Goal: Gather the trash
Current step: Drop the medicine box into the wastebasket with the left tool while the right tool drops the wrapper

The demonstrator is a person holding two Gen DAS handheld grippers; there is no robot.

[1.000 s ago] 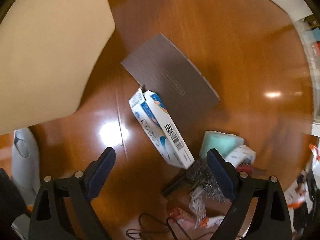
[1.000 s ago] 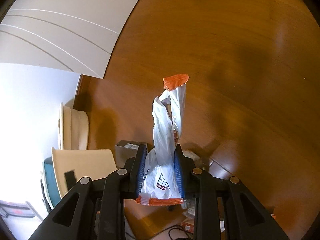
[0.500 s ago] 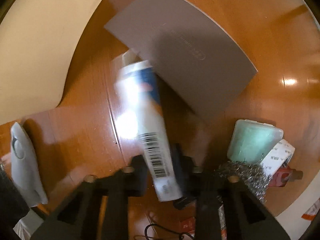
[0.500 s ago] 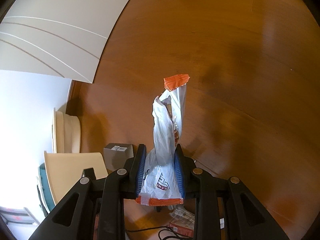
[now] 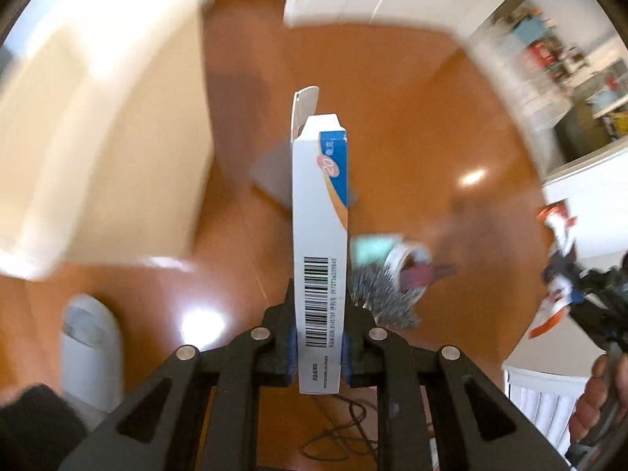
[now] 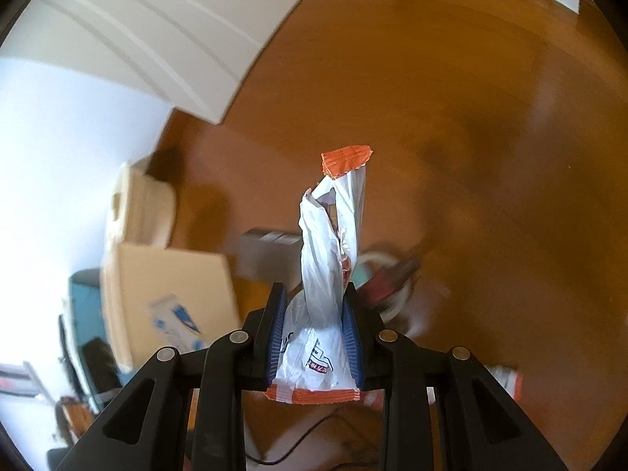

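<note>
Left gripper (image 5: 318,337): jaws clamped on box (image 5: 320,235), lifted clear above the floor (image 5: 412,125), barcode face up, end flap open. Right gripper (image 6: 314,337): jaws clamped on wrapper (image 6: 333,251), white with orange ends, twisted upright. Below, blurred: scourer (image 5: 382,294), tape roll (image 5: 408,263).

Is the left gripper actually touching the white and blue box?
Touching. The left wrist view shows the left gripper shut on the white and blue box, both pads pressed against its sides.
</note>
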